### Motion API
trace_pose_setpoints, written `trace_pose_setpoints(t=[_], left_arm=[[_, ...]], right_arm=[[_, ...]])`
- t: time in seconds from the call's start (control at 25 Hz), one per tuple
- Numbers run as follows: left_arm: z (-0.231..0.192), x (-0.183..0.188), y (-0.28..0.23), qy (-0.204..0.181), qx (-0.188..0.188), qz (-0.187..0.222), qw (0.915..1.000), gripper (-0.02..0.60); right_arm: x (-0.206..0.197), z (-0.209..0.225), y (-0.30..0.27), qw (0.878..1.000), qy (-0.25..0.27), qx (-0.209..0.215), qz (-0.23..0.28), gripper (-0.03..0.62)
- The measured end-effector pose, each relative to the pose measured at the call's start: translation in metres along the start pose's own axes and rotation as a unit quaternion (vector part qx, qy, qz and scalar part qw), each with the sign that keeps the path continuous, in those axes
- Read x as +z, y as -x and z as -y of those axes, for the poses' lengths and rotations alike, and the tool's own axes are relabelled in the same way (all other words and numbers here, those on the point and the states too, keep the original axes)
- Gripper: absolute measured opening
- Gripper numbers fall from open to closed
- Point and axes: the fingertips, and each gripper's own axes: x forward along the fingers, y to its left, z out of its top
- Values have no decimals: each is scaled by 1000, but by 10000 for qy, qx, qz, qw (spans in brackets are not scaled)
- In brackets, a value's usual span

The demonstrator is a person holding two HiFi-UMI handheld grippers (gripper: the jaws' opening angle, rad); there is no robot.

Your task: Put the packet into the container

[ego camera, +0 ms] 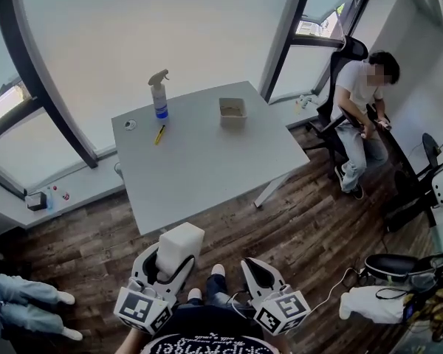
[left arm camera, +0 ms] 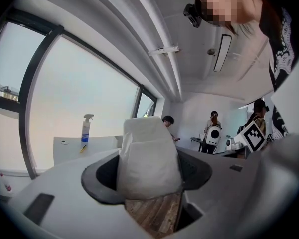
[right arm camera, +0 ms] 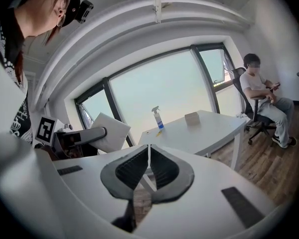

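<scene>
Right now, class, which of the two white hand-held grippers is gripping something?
The left gripper, shut on a soft white packet; the right gripper has its jaws together with nothing between them.

I find no legible text. White lettering on the black shirt (ego camera: 199,341), just behind the fingers (ego camera: 257,273), is upside down and too distorted to read. The spray bottle (ego camera: 159,94) label, far ahead of the fingers, is too small to read.
</scene>
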Motion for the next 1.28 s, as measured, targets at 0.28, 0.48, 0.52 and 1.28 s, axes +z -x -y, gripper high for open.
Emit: trace_pose_setpoints(t=[0.28, 0.48, 0.52, 1.28], left_arm=[[-2, 14, -36, -135, 107, 44, 9998, 281], [1, 19, -56, -143, 127, 42, 9998, 281], [2, 20, -60, -135, 131, 35, 9998, 281], [47, 29, -107, -177, -17, 223, 9996, 281]], right_arm=[[26, 24, -23, 9997, 121, 204, 12, 25], [39, 39, -33, 9987, 461, 172, -93, 23], [42, 43, -34, 9984, 522, 175, -93, 23], [62, 98, -20, 9978, 623, 208, 88, 23]])
